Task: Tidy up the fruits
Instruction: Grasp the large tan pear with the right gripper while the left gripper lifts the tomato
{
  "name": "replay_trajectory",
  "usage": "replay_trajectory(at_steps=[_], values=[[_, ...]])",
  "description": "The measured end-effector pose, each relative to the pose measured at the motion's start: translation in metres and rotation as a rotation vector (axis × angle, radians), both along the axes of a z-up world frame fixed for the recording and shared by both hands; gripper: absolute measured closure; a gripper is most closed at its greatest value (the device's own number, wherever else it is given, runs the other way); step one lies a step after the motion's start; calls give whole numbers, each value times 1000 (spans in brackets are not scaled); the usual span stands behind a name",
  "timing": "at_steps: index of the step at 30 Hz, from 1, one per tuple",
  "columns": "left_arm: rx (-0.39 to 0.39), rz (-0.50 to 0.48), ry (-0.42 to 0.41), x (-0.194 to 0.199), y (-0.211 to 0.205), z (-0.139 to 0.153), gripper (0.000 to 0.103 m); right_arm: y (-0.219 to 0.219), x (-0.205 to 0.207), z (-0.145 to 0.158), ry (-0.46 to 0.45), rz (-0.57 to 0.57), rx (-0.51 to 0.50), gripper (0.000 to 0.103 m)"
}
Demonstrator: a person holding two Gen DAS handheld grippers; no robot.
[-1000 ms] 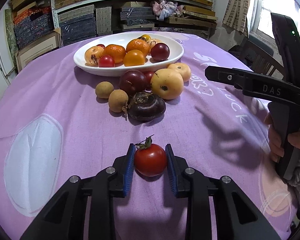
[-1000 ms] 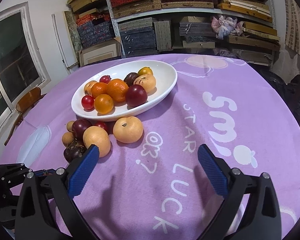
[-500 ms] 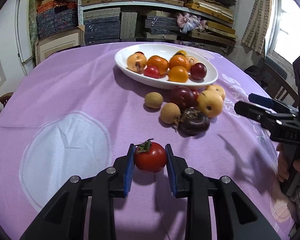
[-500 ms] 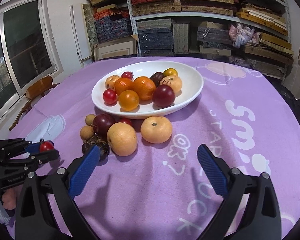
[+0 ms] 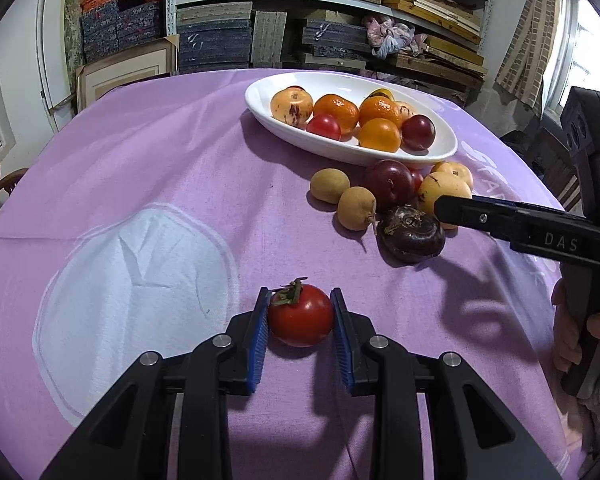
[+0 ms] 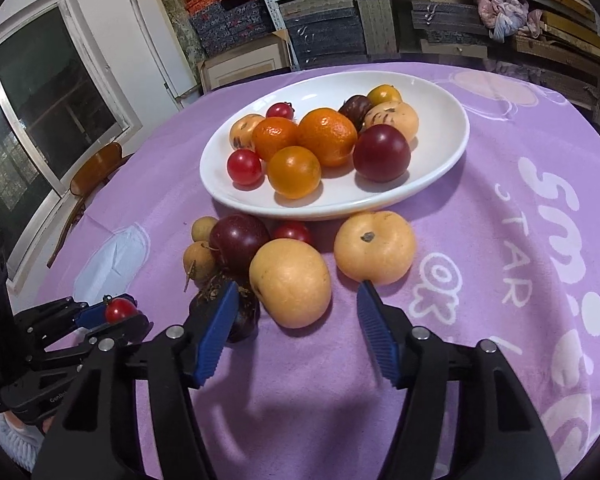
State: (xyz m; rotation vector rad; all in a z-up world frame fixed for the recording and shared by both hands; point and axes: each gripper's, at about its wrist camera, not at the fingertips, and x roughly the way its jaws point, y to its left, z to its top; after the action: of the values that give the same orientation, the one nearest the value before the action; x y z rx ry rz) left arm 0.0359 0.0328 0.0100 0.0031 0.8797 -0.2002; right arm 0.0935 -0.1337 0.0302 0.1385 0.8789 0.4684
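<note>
My left tool (image 5: 301, 322) holds the tomato (image 5: 301, 320) tight above the worktop (image 5: 180, 168). My right tool (image 6: 296, 312) is wide open by a pear (image 6: 291, 282). The bowl (image 5: 440, 152) sits at one o'clock.

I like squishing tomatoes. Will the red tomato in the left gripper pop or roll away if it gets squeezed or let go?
The tomato looks smooth, shiny and thin-skinned, so a hard squeeze from the left gripper might split it. It is round, so if set down on the flat cloth it would probably roll a little. It looks small and likely light.
</note>
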Motion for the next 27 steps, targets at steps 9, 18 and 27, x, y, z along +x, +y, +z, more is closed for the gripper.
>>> replay_trajectory(at_steps=[9,18,27], values=[[10,0,0,1,-2,0,73,12,-8,6,-53,28,-35,57],[15,0,-1,1,-3,0,73,11,7,-1,3,46,43,59],[33,-29,0,1,-9,-1,61,16,-17,4,-79,55,-138,60]])
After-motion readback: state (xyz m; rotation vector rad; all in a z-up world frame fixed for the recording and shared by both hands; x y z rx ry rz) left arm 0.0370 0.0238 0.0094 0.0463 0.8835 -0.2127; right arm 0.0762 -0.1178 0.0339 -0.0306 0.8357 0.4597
